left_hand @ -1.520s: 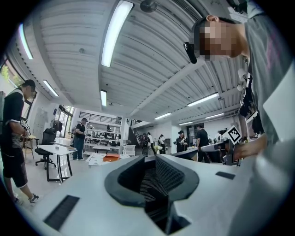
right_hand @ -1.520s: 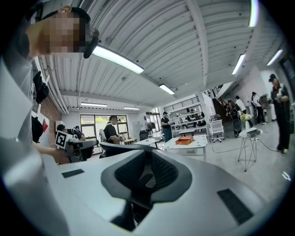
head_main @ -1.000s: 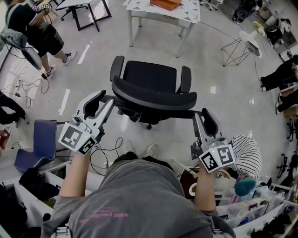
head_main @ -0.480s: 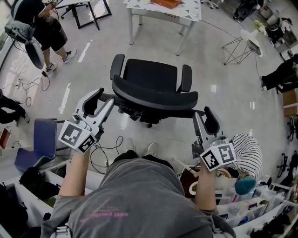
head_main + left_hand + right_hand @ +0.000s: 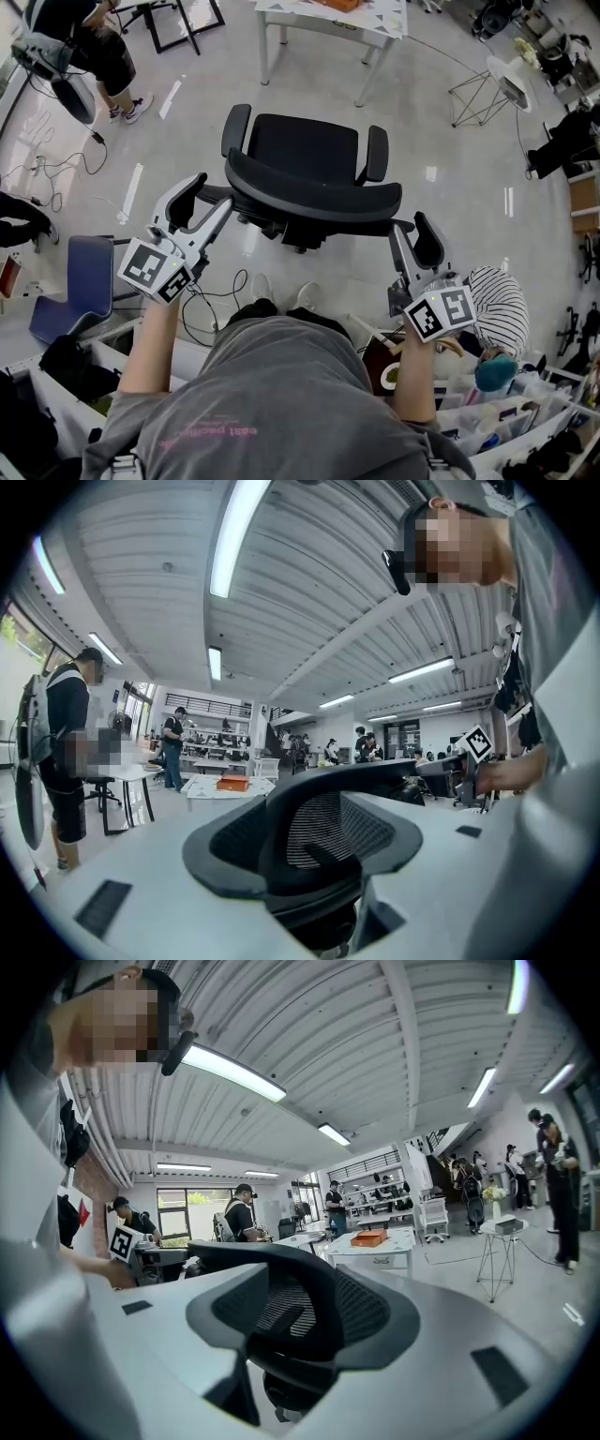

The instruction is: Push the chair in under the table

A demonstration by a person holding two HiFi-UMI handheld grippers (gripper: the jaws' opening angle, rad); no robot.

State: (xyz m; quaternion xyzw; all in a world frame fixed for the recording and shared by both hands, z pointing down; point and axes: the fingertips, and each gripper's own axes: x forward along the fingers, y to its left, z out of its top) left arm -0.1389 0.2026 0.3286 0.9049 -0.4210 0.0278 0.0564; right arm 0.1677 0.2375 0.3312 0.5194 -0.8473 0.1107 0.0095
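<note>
A black office chair (image 5: 307, 148) stands on the floor ahead of me, its seat turned toward the white table (image 5: 330, 21) at the top of the head view. Its curved mesh backrest (image 5: 311, 194) faces me. My left gripper (image 5: 212, 191) is at the backrest's left end and my right gripper (image 5: 413, 226) at its right end. Both have just been opening. In the left gripper view the backrest (image 5: 309, 829) lies between the wide jaws, and the pads are off it. In the right gripper view the backrest (image 5: 302, 1312) also lies between the jaws.
An orange box (image 5: 339, 5) lies on the table. A person (image 5: 80, 47) stands at the upper left near cables (image 5: 42, 164) on the floor. A blue stool (image 5: 80, 286) sits to my left, a wire stand (image 5: 483, 94) at the upper right, and cluttered bins (image 5: 506, 412) beside me.
Both grippers' jaws have spread wider around the backrest ends. The hands and the chair have stayed about where they were. The person at the upper left has shifted a little.
</note>
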